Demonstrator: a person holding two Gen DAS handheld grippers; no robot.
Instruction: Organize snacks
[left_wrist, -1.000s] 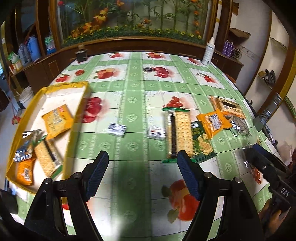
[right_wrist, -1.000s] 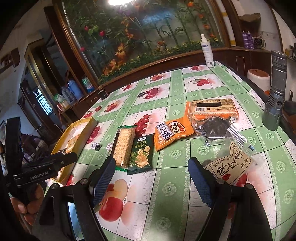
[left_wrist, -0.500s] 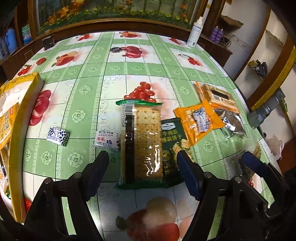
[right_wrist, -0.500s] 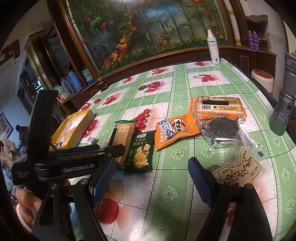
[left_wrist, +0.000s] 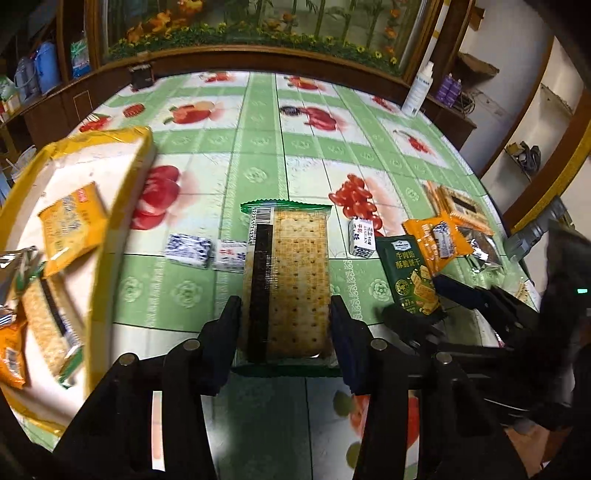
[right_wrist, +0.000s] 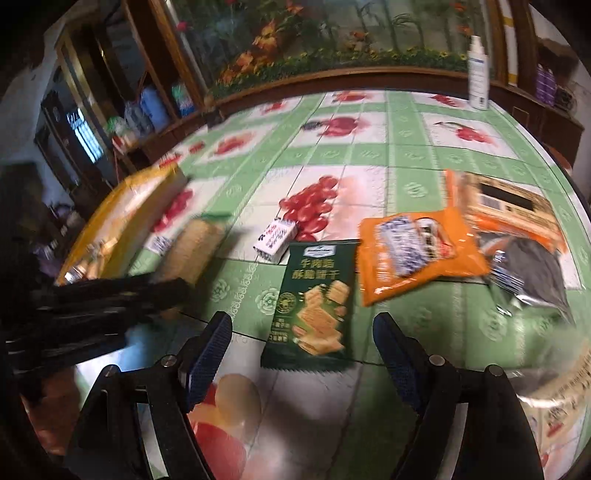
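My left gripper (left_wrist: 284, 332) is shut on a long clear cracker pack (left_wrist: 286, 277) with a green end, holding its near end above the table. The yellow tray (left_wrist: 110, 236) at the left holds several snack packs. My right gripper (right_wrist: 301, 350) is open and empty, its fingers on either side of a dark green biscuit pack (right_wrist: 316, 306) lying flat; that pack also shows in the left wrist view (left_wrist: 408, 277). The cracker pack shows blurred in the right wrist view (right_wrist: 192, 254), with the left gripper's dark body in front of it.
An orange snack pack (right_wrist: 413, 254), a silver-black pouch (right_wrist: 524, 273) and an orange-edged cracker box (right_wrist: 513, 206) lie to the right. Small milk candy boxes (left_wrist: 188, 249) (right_wrist: 275, 240) sit mid-table. A white spray bottle (right_wrist: 478, 74) stands at the far edge.
My left gripper closed on the cracker pack, lifted it and swung it left toward the tray. My right gripper came down and forward over the green biscuit pack, still open.
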